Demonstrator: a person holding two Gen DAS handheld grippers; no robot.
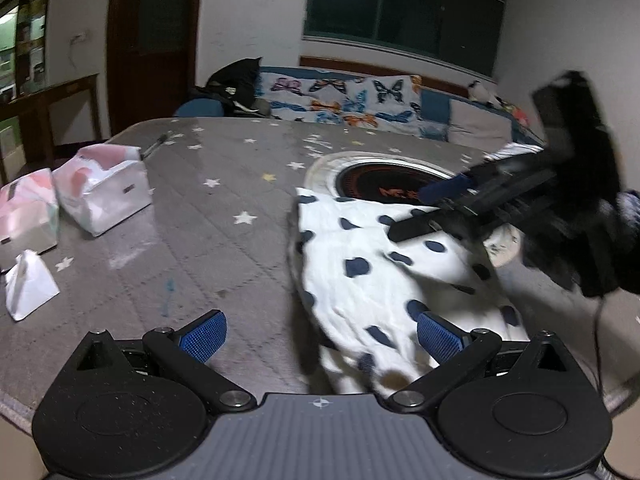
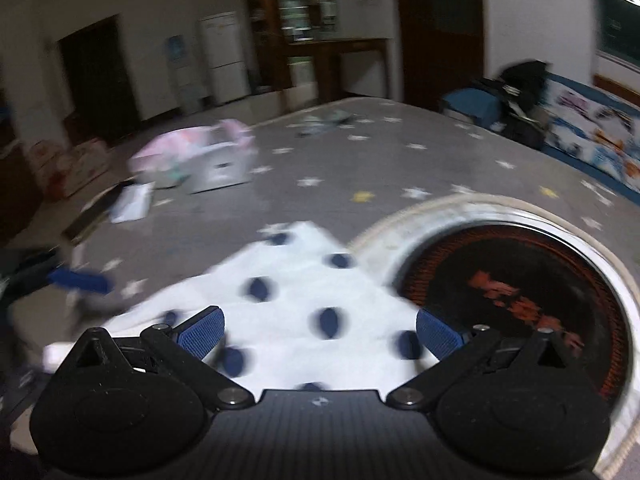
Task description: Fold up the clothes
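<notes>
A white cloth with dark blue dots (image 1: 380, 280) lies folded on the grey star-patterned table cover (image 1: 224, 184). My left gripper (image 1: 320, 336) is open just above the cloth's near left edge, holding nothing. My right gripper (image 1: 432, 208) shows in the left wrist view over the cloth's far right part, held by a black-gloved hand. In the right wrist view the right gripper (image 2: 320, 332) is open above the dotted cloth (image 2: 296, 300), empty. The left gripper's blue pad (image 2: 80, 280) shows blurred at the left there.
A round inset heater plate with a pale rim (image 1: 384, 184) sits in the table, partly under the cloth; it also shows in the right wrist view (image 2: 512, 292). Tissue packs (image 1: 100, 188) and a white paper bag (image 1: 28, 288) lie at the left. A butterfly-print sofa (image 1: 360, 104) stands behind.
</notes>
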